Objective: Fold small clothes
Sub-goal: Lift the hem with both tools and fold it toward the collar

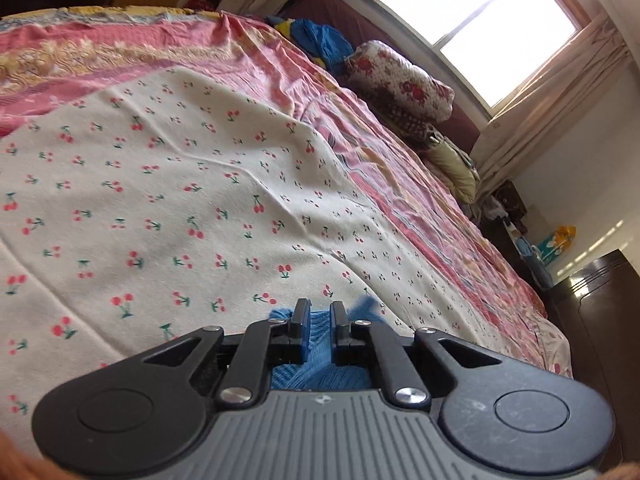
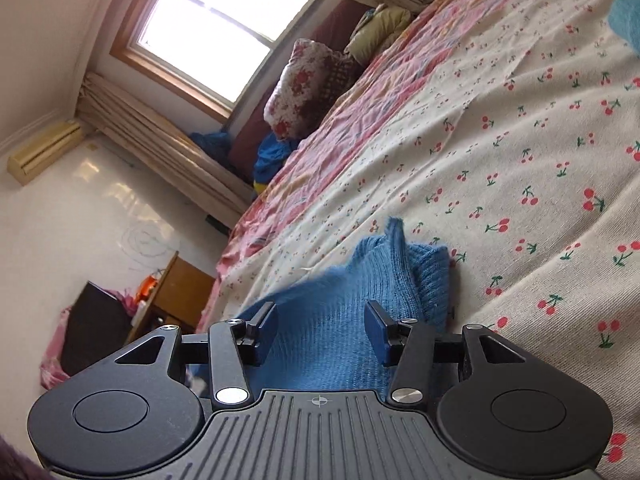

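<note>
My left gripper [image 1: 320, 312] is pinched nearly shut on a fold of the blue knitted garment [image 1: 320, 364]; the wool fills the narrow gap between the two black fingers [image 1: 300, 320] and bunches up behind them toward the gripper body. A small tuft of the same blue sticks out at about one o'clock of the fingertips.

My right gripper [image 2: 322, 320] stands about half open. The blue knitted garment [image 2: 328, 320] lies between its fingers [image 2: 378, 330], but the pads do not press on it; there is clear wool showing on the inner side of each. From there the garment runs forward to about one o'clock, where a ribbed cuff or hem ends in a soft corner on the sheet.

Under both grippers spreads a cream sheet with small red cherries [image 1: 180, 200], wrinkled in places. In the right wrist view another patch of blue knit [image 2: 626, 20] shows at the two o'clock edge, too cut off to tell what part it is.

Past the cherry sheet lies a pink patterned bedspread [image 1: 320, 92]. In the left wrist view, at about one o'clock, a floral pillow [image 1: 400, 80] rests at the edge of the bed, with a bright window [image 1: 480, 20] and pale curtains [image 1: 560, 112] beyond it. A heap of blue and yellow cloth [image 1: 316, 40] sits beside the pillow, at twelve o'clock. A dark cabinet [image 1: 596, 312] stands at three o'clock.
</note>
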A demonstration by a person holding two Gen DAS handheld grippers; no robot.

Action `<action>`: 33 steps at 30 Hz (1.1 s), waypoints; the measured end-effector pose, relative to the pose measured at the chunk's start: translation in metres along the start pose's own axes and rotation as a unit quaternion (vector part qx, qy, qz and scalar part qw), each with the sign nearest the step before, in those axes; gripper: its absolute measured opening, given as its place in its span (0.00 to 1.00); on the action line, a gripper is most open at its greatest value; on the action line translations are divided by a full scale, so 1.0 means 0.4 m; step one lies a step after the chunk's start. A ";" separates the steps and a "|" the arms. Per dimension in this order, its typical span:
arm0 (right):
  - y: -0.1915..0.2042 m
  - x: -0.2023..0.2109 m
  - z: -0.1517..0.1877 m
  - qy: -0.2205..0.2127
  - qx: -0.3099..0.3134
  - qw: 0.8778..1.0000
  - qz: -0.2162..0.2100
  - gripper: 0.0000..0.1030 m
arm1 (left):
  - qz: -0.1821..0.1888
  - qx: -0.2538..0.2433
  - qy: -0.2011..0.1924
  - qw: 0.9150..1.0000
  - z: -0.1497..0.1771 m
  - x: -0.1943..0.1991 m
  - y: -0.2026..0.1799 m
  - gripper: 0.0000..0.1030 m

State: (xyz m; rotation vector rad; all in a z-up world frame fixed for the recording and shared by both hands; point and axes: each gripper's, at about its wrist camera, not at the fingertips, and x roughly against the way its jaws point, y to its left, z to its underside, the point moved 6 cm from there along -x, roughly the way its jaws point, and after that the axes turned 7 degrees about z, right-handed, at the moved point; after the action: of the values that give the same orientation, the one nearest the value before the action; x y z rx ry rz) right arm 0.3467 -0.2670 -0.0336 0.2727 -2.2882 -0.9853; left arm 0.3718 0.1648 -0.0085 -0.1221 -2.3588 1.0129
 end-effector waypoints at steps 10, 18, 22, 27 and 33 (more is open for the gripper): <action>0.010 -0.008 0.037 -0.002 0.081 0.994 0.076 0.45 | -0.041 -0.096 0.026 0.994 0.116 0.029 -0.025 0.14; 0.043 -0.011 0.056 -0.008 0.147 0.984 0.096 0.45 | -0.078 -0.193 0.010 0.978 0.162 0.048 -0.070 0.14; 0.050 -0.011 0.061 -0.006 0.153 0.984 0.094 0.46 | -0.083 -0.201 0.011 0.976 0.146 0.021 -0.085 0.18; 0.050 -0.001 0.049 -0.010 0.142 0.986 0.087 0.46 | -0.108 -0.228 0.023 0.967 0.111 -0.046 -0.093 0.29; 0.055 0.017 0.032 -0.030 0.141 0.986 0.087 0.46 | -0.139 -0.269 0.037 0.952 0.116 -0.089 -0.093 0.19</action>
State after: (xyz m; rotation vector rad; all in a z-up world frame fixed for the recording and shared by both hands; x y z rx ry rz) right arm 0.3345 -0.2469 -0.0215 0.1583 -2.4582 -0.5892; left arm 0.3818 0.0982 -0.0250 -0.0274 -2.4354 0.2154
